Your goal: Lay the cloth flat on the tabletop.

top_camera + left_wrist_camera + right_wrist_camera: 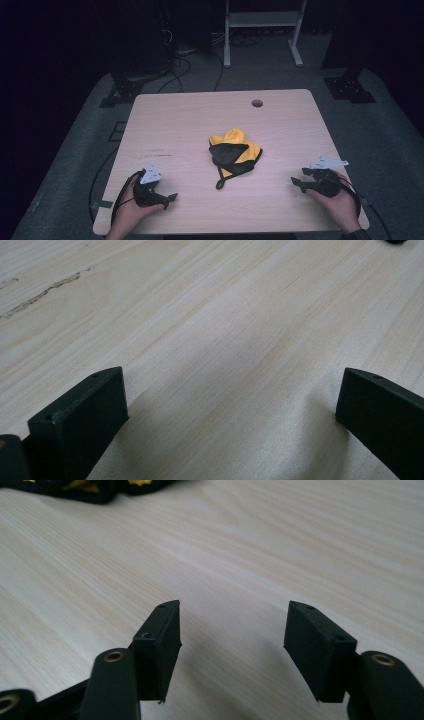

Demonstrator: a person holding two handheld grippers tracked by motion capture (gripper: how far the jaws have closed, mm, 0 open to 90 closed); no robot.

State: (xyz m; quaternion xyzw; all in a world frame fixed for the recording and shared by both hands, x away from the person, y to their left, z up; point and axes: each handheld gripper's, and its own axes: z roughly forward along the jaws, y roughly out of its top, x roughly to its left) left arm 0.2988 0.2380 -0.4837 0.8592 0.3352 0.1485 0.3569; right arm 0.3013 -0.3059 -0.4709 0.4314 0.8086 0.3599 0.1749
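Observation:
A crumpled yellow cloth with black trim and a black strap (234, 152) lies in the middle of the light wooden table (190, 120). My left gripper (171, 197) rests low over the table's near left part, held in a hand and pointing right. Its jaws stand wide open over bare wood (232, 400). My right gripper (295, 183) is at the near right, pointing left toward the cloth. It is open with nothing between its fingers (232, 625). The cloth's black and yellow edge (75, 489) lies beyond the right gripper's jaws, apart from them.
A round cable hole (257, 103) is near the table's far edge. Behind the table stand a white metal frame (262, 20), dark stands and cables on the grey floor. A scratch mark (45, 292) crosses the wood ahead of the left gripper.

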